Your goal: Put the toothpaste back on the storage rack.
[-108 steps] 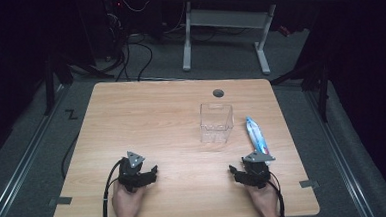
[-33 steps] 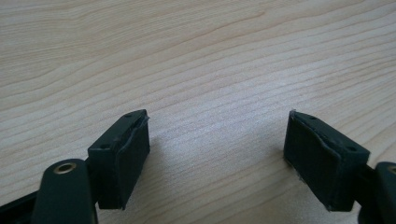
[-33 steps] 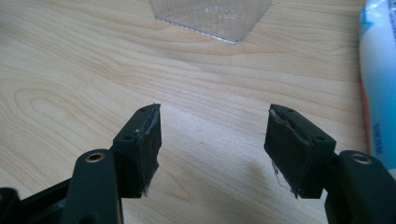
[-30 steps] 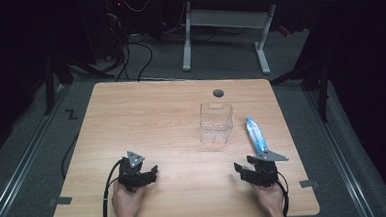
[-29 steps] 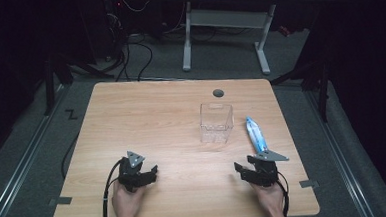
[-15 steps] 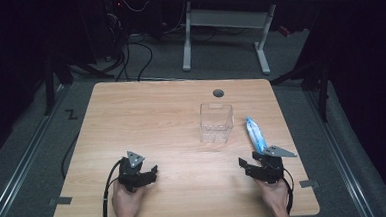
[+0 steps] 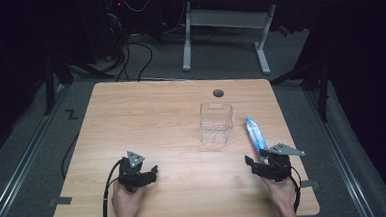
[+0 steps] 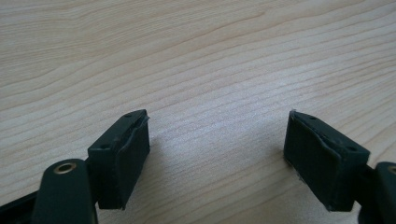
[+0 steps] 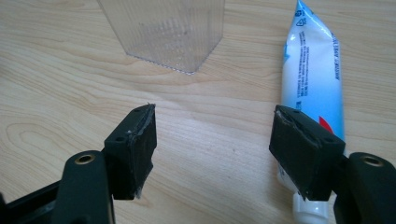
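A blue and white toothpaste tube lies flat on the wooden table, right of a clear plastic box that stands upright. My right gripper is open at the tube's near end. In the right gripper view the tube runs past the right jaw, its white cap low beside that jaw, and the clear box stands ahead to the left. My left gripper rests open near the table's front left, with bare wood between its jaws.
A round cable hole sits near the table's far edge. Beyond the table stands a white desk frame among floor cables. Black cables trail from both grippers over the front edge.
My right gripper has shifted a little to the right and forward, toward the near end of the tube. The left gripper has stayed still.
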`<action>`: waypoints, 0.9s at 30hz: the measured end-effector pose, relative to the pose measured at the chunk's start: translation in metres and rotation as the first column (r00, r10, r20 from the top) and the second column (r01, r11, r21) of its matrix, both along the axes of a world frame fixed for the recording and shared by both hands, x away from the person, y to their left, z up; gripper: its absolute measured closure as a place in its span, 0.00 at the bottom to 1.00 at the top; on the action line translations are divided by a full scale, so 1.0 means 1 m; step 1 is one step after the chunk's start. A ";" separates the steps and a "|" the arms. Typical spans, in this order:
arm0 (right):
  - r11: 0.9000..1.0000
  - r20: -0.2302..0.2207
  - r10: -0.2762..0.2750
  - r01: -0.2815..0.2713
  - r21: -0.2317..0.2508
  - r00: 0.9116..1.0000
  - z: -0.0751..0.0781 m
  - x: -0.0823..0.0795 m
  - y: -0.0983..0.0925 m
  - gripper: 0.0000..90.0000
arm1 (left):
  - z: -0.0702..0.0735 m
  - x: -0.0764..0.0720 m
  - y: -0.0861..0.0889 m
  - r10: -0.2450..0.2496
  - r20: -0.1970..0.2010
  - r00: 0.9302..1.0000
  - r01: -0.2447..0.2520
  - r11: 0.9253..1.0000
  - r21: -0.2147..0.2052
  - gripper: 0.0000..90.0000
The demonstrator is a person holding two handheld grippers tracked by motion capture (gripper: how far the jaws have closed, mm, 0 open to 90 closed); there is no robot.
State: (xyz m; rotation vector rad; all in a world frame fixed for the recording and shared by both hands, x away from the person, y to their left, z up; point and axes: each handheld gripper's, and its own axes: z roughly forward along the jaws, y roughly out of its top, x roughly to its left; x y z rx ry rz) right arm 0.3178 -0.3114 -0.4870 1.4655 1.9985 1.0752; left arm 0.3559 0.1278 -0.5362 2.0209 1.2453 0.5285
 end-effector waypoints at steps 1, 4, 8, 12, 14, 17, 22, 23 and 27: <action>1.000 -0.004 0.002 -0.002 0.001 1.000 0.000 0.001 -0.002 0.34 | 0.000 0.000 0.000 0.000 0.000 1.000 0.000 1.000 0.000 0.25; 1.000 -0.022 0.010 -0.011 -0.007 1.000 0.000 0.002 -0.004 0.33 | 0.000 0.000 0.000 0.000 0.000 1.000 0.000 1.000 0.000 0.25; 1.000 -0.040 0.013 -0.013 -0.016 0.999 0.000 0.004 -0.005 0.30 | 0.000 0.000 0.000 0.000 0.000 1.000 0.000 1.000 0.000 0.25; 0.999 -0.052 0.030 -0.031 -0.008 0.998 0.000 0.007 -0.007 0.28 | 0.000 0.000 0.000 0.000 0.000 1.000 0.000 1.000 0.000 0.25; 0.999 -0.051 0.032 -0.032 -0.016 0.998 0.001 0.008 -0.007 0.27 | 0.000 0.000 0.000 0.000 0.000 1.000 0.000 1.000 0.000 0.25; 0.999 -0.052 0.027 -0.028 -0.021 0.998 0.004 0.010 -0.008 0.29 | 0.000 0.000 0.000 0.000 0.000 1.000 0.000 1.000 0.000 0.25; 0.999 -0.036 0.015 -0.016 -0.030 0.999 0.008 0.012 -0.011 0.36 | 0.000 0.000 0.000 0.000 0.000 1.000 0.000 1.000 0.000 0.25; 0.999 -0.038 0.008 -0.010 -0.039 0.999 0.008 0.013 -0.012 0.36 | 0.000 0.000 0.000 -0.001 0.000 1.000 0.001 1.000 0.000 0.25; 0.999 -0.046 0.002 -0.004 -0.043 0.999 0.009 0.015 -0.013 0.38 | 0.000 0.000 0.000 -0.001 0.000 1.000 0.001 1.000 0.000 0.25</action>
